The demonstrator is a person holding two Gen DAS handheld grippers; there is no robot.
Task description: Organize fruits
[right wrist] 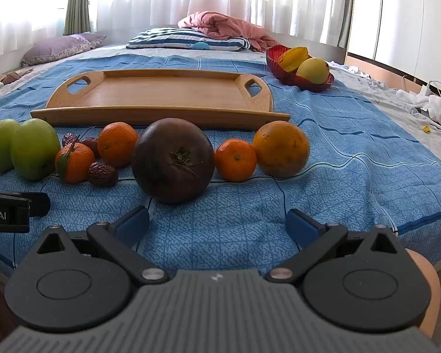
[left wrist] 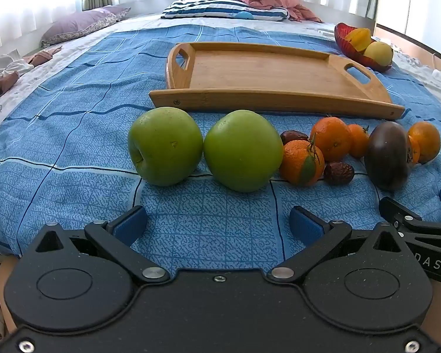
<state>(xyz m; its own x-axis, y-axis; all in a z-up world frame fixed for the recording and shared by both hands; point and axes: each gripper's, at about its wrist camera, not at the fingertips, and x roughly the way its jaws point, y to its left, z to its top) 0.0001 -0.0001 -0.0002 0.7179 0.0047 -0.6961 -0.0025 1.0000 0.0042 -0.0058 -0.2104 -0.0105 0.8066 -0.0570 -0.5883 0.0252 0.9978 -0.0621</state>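
A row of fruit lies on the blue bedspread in front of an empty wooden tray [left wrist: 261, 70] [right wrist: 161, 94]. Two green apples [left wrist: 165, 145] [left wrist: 242, 150] sit straight ahead of my left gripper [left wrist: 217, 223], which is open and holds nothing. To their right are tangerines [left wrist: 301, 161], dark red dates [left wrist: 338, 173] and a dark purple tomato [left wrist: 386, 156]. That tomato [right wrist: 173, 160] rests just ahead of my right gripper [right wrist: 217, 225], open and holding nothing. A small tangerine [right wrist: 235, 158] and a larger orange [right wrist: 280, 148] lie to its right.
A red bowl [right wrist: 297, 79] [left wrist: 350, 50] with a starfruit and a yellow fruit stands behind the tray at the right. Pillows and a pink quilt [right wrist: 226, 28] lie at the far end of the bed. White clothes and cables [right wrist: 429, 100] sit at the right edge.
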